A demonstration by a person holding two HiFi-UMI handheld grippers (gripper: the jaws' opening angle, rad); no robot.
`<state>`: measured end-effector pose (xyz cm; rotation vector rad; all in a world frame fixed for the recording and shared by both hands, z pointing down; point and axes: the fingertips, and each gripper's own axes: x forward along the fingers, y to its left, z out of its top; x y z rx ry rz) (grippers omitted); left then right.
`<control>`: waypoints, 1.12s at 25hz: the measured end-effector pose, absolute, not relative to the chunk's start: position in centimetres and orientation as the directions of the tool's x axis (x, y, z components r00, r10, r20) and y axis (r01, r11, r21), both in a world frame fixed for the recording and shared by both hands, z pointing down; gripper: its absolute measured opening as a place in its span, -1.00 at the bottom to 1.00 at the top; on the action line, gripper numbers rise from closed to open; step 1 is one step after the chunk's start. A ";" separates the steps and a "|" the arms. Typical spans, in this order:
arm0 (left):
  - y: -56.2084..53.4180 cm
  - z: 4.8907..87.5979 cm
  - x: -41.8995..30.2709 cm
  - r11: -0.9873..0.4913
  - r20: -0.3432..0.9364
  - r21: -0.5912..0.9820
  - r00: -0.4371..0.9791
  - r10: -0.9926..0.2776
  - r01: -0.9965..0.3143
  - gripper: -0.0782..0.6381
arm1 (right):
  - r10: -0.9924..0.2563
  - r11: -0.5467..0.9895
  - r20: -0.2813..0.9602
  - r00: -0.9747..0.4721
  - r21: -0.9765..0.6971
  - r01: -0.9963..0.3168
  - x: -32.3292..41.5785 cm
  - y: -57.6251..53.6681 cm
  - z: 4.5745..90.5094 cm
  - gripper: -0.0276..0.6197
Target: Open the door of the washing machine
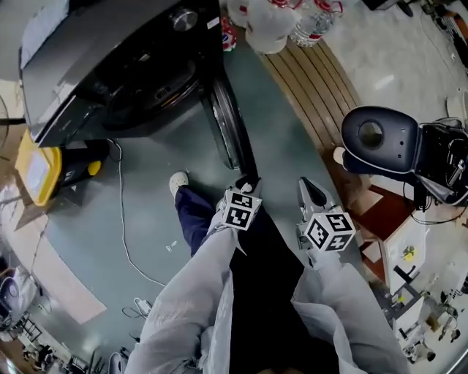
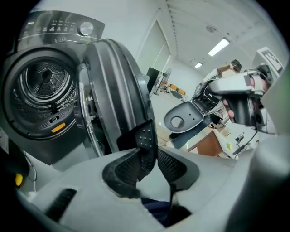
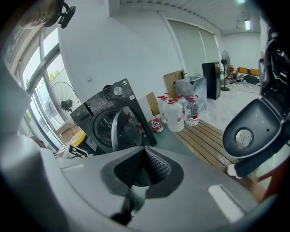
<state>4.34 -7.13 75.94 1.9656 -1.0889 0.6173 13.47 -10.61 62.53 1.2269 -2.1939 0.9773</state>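
The dark grey washing machine [image 1: 110, 66] stands at the upper left in the head view, its round door [image 1: 228, 124] swung wide open toward me. In the left gripper view the drum [image 2: 43, 90] shows bare behind the open door [image 2: 118, 90]. My left gripper [image 1: 246, 184] hangs just short of the door's outer edge, apart from it. Its jaws [image 2: 157, 147] stand slightly apart with nothing between them. My right gripper [image 1: 311, 191] is further right over the floor, its jaws [image 3: 145, 152] together and empty. From there the washer [image 3: 108, 118] and door [image 3: 121, 131] lie some way off.
Several water bottles [image 1: 274, 22] stand beside the machine, next to a slatted wooden platform [image 1: 314, 88]. A dark machine with a round head [image 1: 380, 139] is at the right. A yellow box [image 1: 36, 172] and a white cable [image 1: 123, 219] lie on the floor at left. A shoe [image 1: 178, 181] is below the door.
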 end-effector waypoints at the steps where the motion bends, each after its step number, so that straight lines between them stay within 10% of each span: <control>1: -7.6 75.9 5.2 -0.312 0.718 0.406 0.511 -0.473 -0.859 -0.45 | -0.559 0.334 0.665 -0.495 -0.366 -0.869 14.3 -10.5 62.6 -0.88; 28: -11.7 69.9 14.4 -0.344 0.610 0.621 0.709 -0.353 -0.705 -0.33 | -0.701 0.167 0.609 -0.370 -0.365 -0.916 24.2 -10.2 58.2 -0.88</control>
